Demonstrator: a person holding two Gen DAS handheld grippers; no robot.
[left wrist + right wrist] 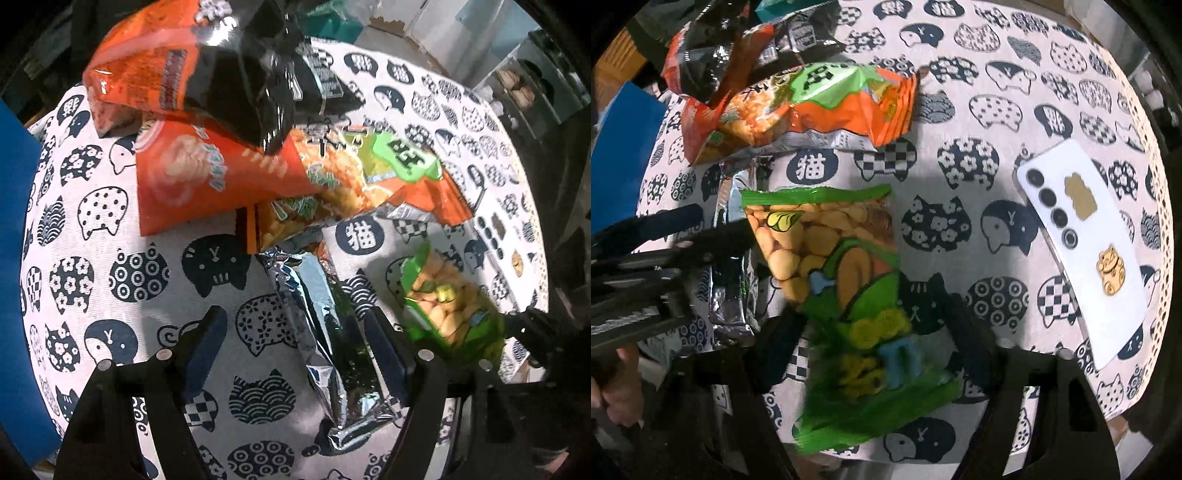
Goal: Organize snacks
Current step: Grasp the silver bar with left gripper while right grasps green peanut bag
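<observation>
Silver packet [332,354] (half hidden) behind left tongs [295,347]

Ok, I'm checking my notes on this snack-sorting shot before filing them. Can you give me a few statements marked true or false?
1. A white phone lies on the cat-print cloth. True.
2. The green snack packet lies between the fingers of the right hand-held gripper. True.
3. The silver foil packet sits on top of the orange bags. False: it lies on the cloth, nearer the camera than those bags.
4. The left hand-held gripper is clamped shut on an orange bag. False: its jaws stand open around the silver foil packet.
</observation>
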